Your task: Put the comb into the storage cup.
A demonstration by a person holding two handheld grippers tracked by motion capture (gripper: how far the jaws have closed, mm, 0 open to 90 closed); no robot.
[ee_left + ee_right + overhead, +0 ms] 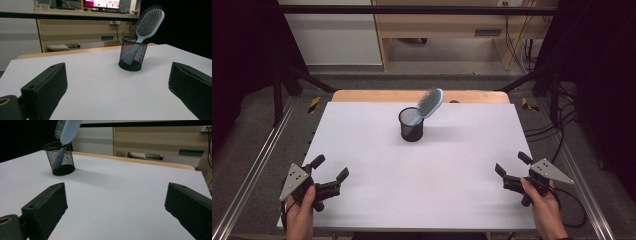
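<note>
Nearest, at the table's [377,200] front corners: left gripper [332,174] and right gripper [511,165], each in a hand, jaws spread wide apart, clamped on nothing, well short of anything. Farther back, near the middle of the white top: black mesh cup [411,124], round, upright, see-through weave on a solid base. Inside it, handle down: pale blue hairbrush [430,103], oval head with dense dark bristles, leaning out over the cup's rim.

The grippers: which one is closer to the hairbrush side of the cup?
The right gripper. The hairbrush leans out of the cup toward the right, while the left gripper sits at the opposite corner.
</note>
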